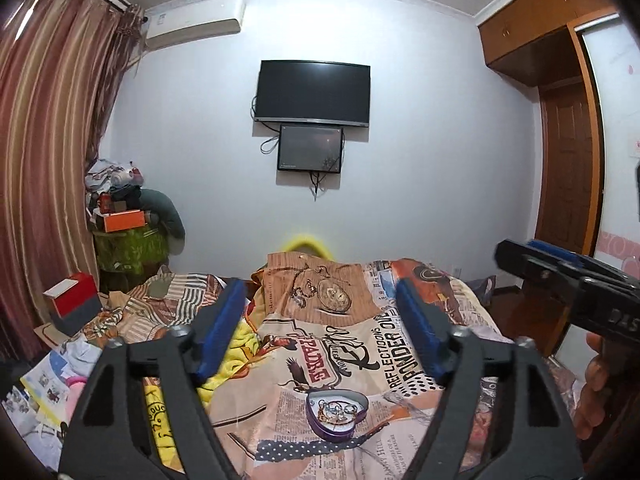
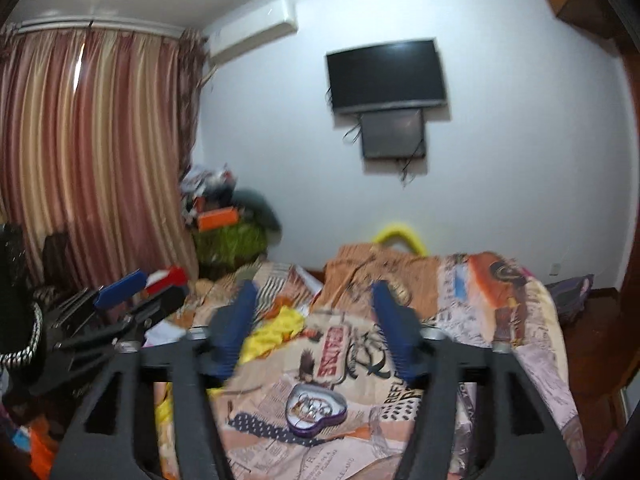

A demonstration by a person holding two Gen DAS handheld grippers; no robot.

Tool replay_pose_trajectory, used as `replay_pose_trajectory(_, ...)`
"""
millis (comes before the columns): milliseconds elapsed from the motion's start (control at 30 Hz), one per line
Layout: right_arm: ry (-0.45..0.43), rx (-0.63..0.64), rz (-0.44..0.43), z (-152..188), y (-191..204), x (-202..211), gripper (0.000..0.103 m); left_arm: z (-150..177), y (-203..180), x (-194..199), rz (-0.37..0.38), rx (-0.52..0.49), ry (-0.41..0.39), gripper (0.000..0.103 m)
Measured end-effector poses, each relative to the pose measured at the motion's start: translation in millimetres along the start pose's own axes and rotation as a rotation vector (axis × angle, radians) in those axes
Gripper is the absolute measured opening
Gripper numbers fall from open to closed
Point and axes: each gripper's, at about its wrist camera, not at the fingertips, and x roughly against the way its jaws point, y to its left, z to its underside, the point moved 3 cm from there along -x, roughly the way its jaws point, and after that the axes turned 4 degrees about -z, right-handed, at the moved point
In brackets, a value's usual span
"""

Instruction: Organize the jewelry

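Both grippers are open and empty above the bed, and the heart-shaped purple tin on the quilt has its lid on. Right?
Not quite: the heart-shaped purple tin is open, jewelry visible inside, per the left wrist view. Both the left gripper and right gripper are open and empty.

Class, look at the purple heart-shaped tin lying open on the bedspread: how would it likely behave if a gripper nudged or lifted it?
The heart-shaped tin looks like thin metal, so probably stiff and light. It sits on a soft, rumpled bedspread, so a push may tilt it rather than slide it. With no lid on, the loose jewelry inside would likely shift or spill if it tipped.
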Motion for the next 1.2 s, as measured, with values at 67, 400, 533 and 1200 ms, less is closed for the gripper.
replay_pose_trajectory(67, -0.037, -0.001, 0.040, 1, 2, 7, 0.086, 2, 2, 3, -0.006, 0.016, -0.008, 0.089)
replay_pose_trajectory(400, -0.059, 0.023, 0.125, 8, 11, 9, 0.103, 13, -2, 8, -0.027, 0.014, 0.011, 0.090)
replay_pose_trajectory(533, -0.055, 0.019, 0.121, 12, 8, 17, 0.103, 14, -1, 6, -0.027, 0.018, 0.014, 0.090)
replay_pose_trajectory(1200, -0.031, -0.001, 0.120, 14, 1, 22, 0.103, 19, -2, 2, -0.029, 0.026, 0.023, 0.093)
